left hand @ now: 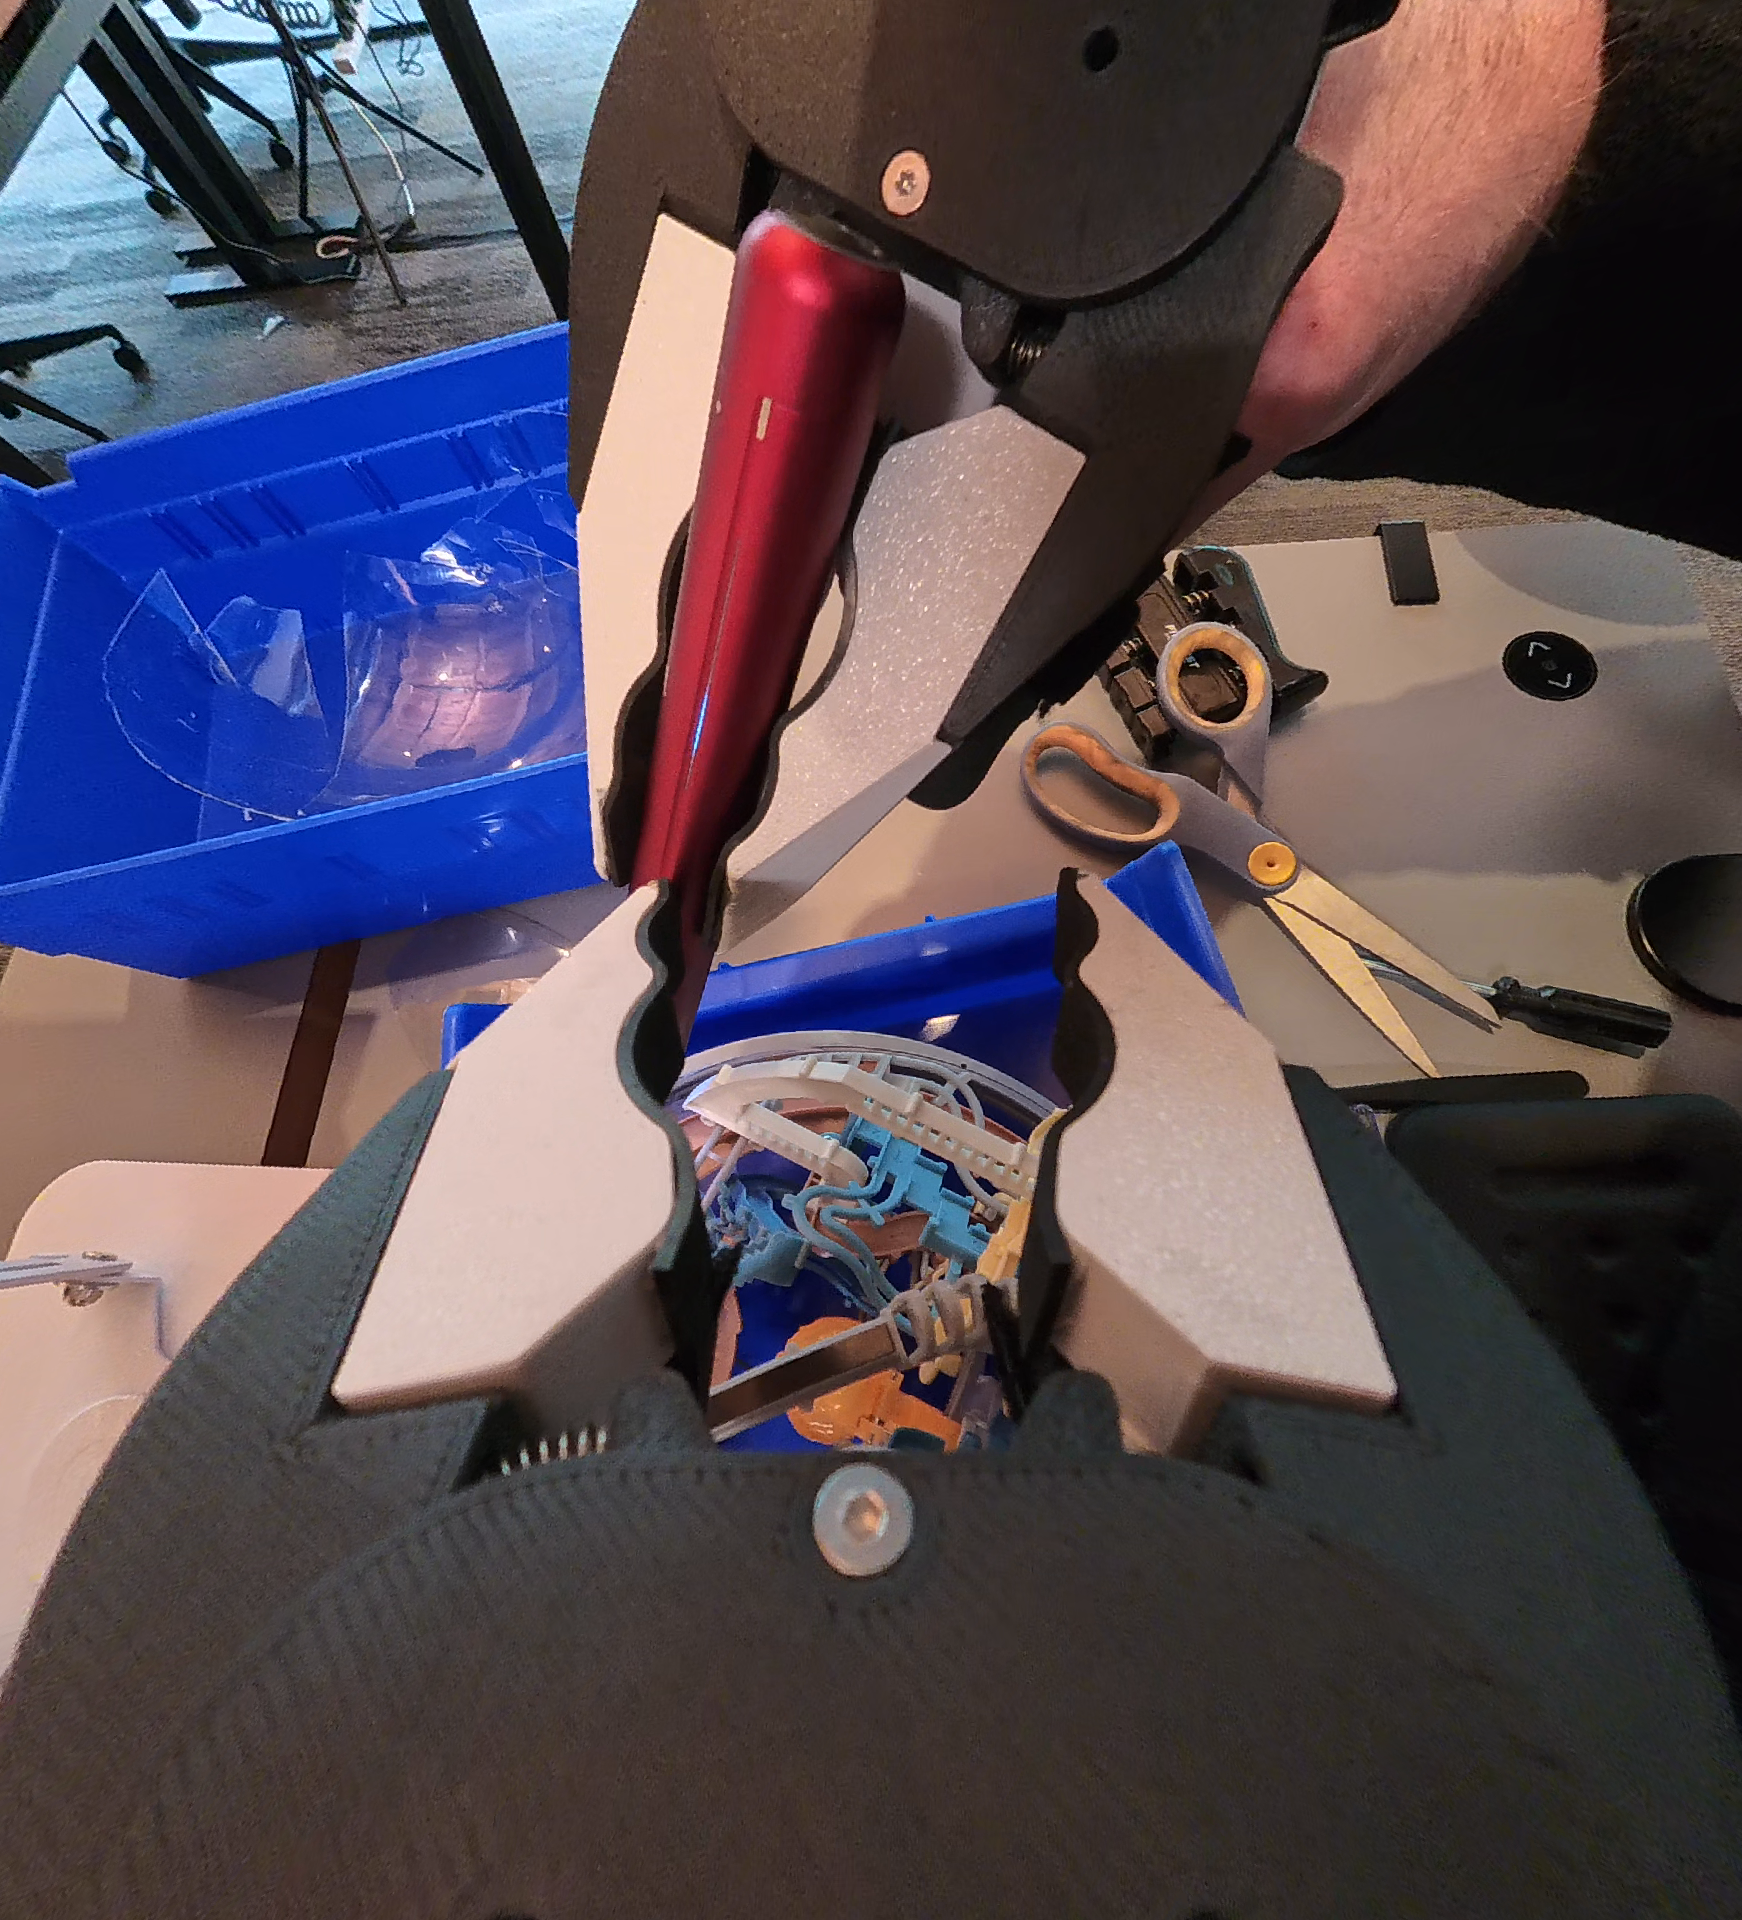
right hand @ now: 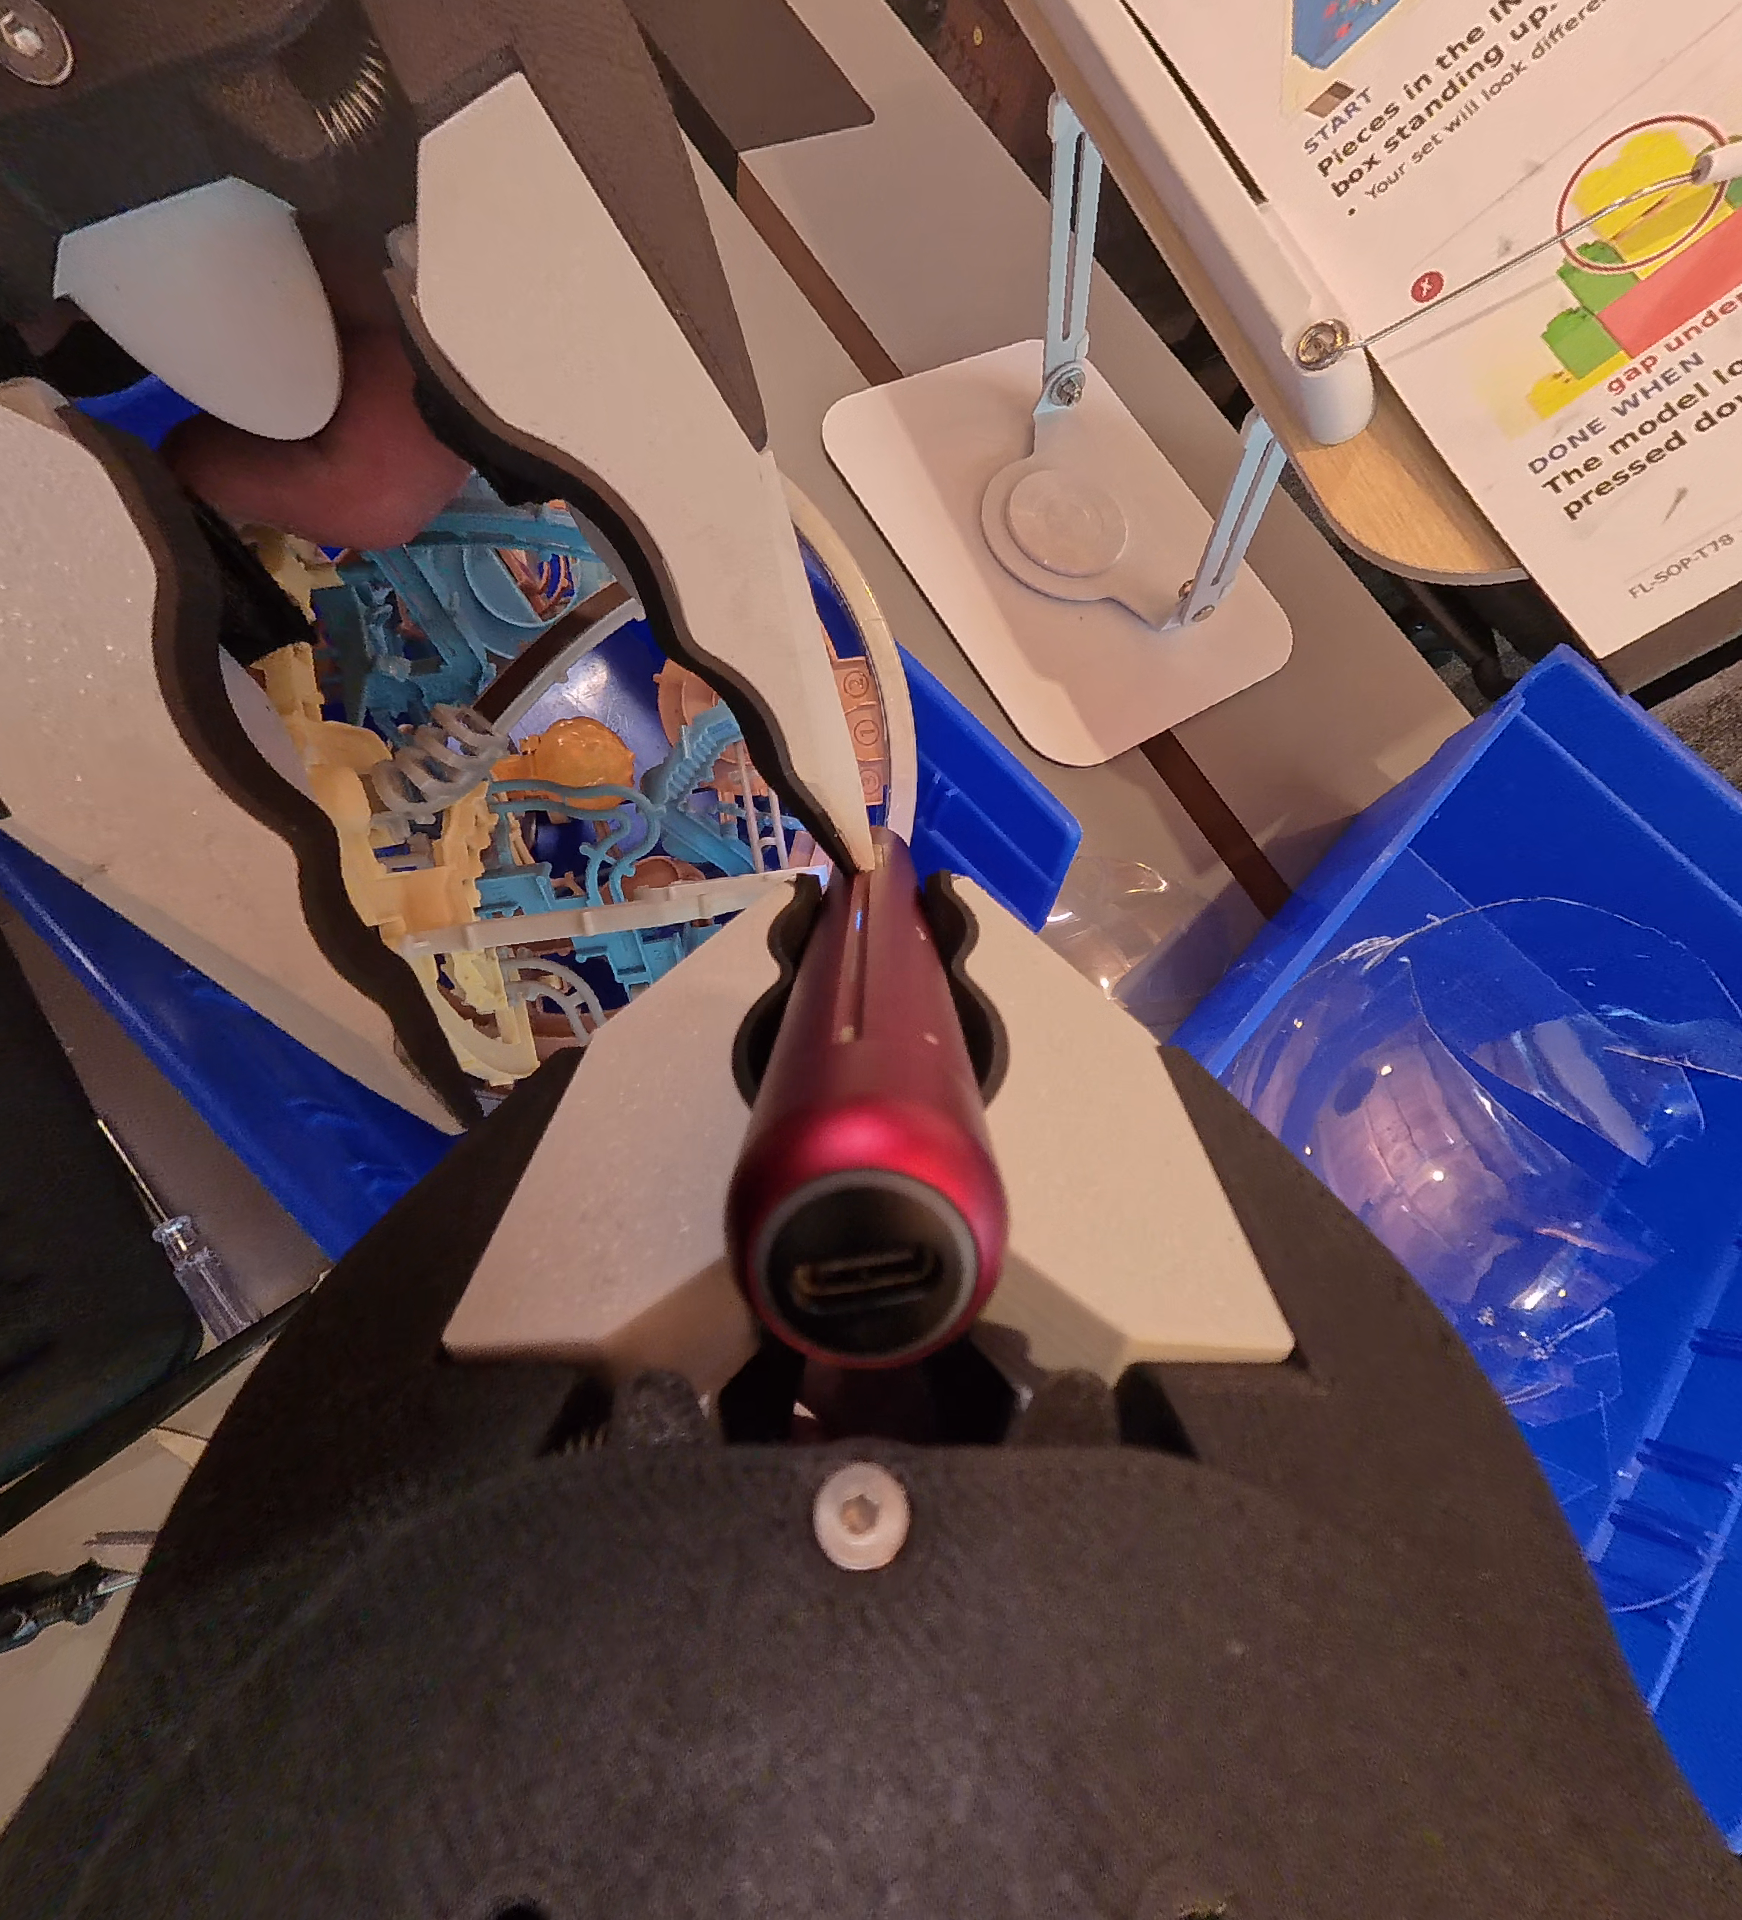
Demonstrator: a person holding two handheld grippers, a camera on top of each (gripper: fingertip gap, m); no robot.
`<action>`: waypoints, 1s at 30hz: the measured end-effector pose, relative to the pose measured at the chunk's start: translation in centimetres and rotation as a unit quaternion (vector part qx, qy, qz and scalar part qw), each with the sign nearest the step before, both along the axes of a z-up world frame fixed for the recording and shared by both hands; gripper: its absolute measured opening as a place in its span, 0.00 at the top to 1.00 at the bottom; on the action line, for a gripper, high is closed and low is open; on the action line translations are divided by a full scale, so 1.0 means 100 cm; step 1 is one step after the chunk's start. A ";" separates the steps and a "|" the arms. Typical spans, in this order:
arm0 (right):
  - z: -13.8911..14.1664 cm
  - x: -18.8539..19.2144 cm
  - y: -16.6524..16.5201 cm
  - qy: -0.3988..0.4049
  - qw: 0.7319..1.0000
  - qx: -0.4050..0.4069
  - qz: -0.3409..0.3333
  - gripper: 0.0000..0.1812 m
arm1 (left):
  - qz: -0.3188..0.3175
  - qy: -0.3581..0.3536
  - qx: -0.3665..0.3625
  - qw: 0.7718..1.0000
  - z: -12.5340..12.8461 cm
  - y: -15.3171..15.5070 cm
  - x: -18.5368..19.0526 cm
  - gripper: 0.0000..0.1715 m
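Right wrist view: right hand-held gripper [right hand: 862, 904] clenches a slim red metal tool [right hand: 862, 1091]; left hand-held gripper [left hand: 862, 935] gapes released over a multicoloured plastic maze ball [left hand: 846, 1174].

carpeted floor [left hand: 46, 281], black desk legs [left hand: 223, 177]

Both wrist views close, angled down, facing each other, sharing the blue bin [left hand: 960, 966] [right hand: 981, 800]

My left hand-held gripper [left hand: 862, 1049] and right hand-held gripper [right hand: 862, 883] share one build: ribbed matte-black printed bodies, pale grey wedge-shaped fingers [left hand: 524, 1174] edged with wavy black pads, one silver hex screw [left hand: 862, 1519] at centre, small coil spring [left hand: 555, 1446] beside it.
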State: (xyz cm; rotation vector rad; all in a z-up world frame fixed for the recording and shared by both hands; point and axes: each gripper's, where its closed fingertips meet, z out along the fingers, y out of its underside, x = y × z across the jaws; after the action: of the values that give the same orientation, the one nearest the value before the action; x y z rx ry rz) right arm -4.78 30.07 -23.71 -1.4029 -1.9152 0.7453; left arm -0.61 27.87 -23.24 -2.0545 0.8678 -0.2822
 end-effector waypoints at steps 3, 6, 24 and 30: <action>0.000 0.000 0.000 0.001 1.000 0.002 -0.001 0.89 | 0.000 0.002 0.001 1.000 0.000 0.000 0.001 0.60; 0.001 0.001 0.000 0.003 1.000 0.002 -0.002 0.89 | 0.000 0.005 0.004 1.000 0.000 0.000 0.001 0.59; 0.024 0.013 -0.009 0.041 0.999 0.020 -0.009 0.90 | -0.025 0.090 0.072 0.993 0.015 -0.005 0.005 0.67; 0.037 0.018 -0.018 0.077 0.997 0.012 -0.012 0.90 | -0.013 0.095 0.101 0.990 0.027 -0.005 0.009 0.67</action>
State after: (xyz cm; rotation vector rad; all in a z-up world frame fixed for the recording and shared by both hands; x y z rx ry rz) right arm -2.94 28.31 -19.99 -1.3125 -1.7805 0.7921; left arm 0.31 27.33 -20.56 -1.9027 0.9957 -0.0099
